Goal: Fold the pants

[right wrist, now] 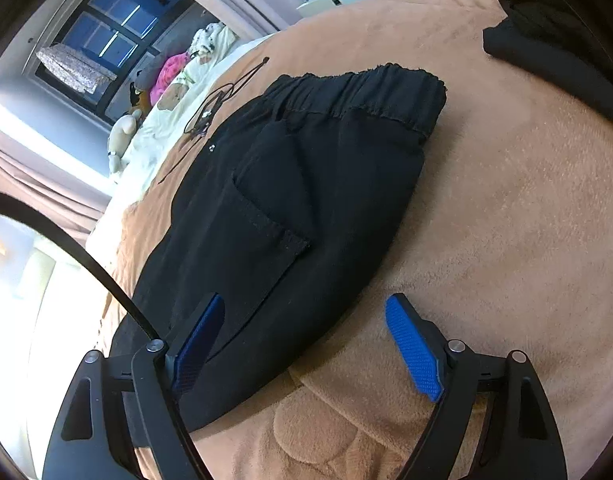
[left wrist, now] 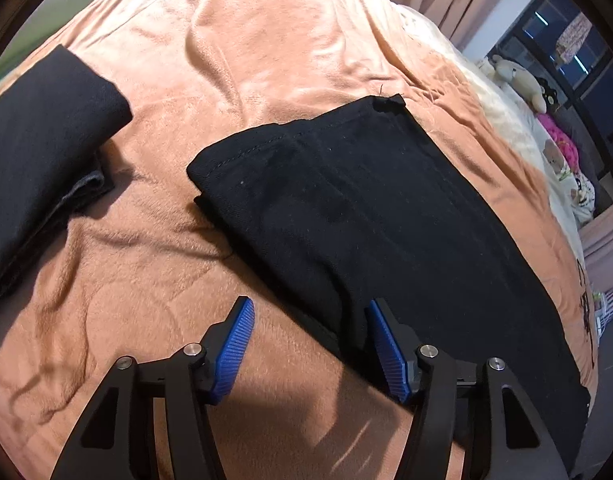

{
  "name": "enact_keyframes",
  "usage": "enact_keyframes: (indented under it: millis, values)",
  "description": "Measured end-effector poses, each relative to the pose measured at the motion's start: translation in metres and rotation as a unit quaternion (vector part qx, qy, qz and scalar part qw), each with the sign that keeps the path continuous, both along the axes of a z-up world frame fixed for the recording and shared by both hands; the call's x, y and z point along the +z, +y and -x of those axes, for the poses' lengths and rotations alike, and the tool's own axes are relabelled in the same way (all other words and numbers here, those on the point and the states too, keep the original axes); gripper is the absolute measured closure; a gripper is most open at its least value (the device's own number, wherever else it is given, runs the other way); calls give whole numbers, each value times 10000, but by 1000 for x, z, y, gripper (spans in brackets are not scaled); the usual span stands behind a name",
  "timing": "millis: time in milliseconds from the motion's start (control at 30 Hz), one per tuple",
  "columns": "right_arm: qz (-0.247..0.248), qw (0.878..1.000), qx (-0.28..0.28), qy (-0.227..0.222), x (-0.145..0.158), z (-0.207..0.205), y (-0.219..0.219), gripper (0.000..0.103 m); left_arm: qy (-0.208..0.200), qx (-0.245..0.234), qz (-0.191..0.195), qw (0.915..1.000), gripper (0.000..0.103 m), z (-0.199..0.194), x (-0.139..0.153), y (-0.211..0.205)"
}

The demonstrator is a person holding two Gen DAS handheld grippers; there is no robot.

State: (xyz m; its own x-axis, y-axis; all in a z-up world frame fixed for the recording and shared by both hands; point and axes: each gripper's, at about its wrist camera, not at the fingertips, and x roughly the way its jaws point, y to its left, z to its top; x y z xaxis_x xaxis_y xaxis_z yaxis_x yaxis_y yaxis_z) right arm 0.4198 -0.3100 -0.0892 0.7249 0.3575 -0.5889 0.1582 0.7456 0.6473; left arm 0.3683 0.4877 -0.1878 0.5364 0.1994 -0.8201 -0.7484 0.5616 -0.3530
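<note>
Pants of soft black cloth [left wrist: 366, 208] lie flat on the fuzzy orange bed blanket [left wrist: 234, 48]. We hold our left tongs [left wrist: 308, 344] and right tongs [right wrist: 304, 344] wide open over their near edge, gripping nothing.

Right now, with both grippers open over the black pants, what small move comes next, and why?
Probably close the left gripper on the near edge of the black pants: that edge already lies between its open fingers, and the right gripper likewise straddles an edge.

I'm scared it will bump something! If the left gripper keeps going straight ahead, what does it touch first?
Probably the black pants lying on the orange blanket. The open left gripper already straddles their near edge, with one finger over the cloth, though its height above them is unclear.
</note>
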Motion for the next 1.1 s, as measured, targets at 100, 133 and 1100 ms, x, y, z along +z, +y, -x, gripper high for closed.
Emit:
enact_keyframes:
  millis: [100, 133, 1100]
  values:
    - [73, 9999, -86, -5, -2, -5, 3, 26, -99, 100, 12, 9999, 43, -3, -2, 5]
    - [56, 9999, -123, -12, -1, -6, 3, 29, -128, 135, -3, 9998, 43, -4, -2, 7]
    - [-27, 9956, -318, -879, 43, 16, -6, 98, -830, 388, -395, 9950, 97, -6, 72, 13]
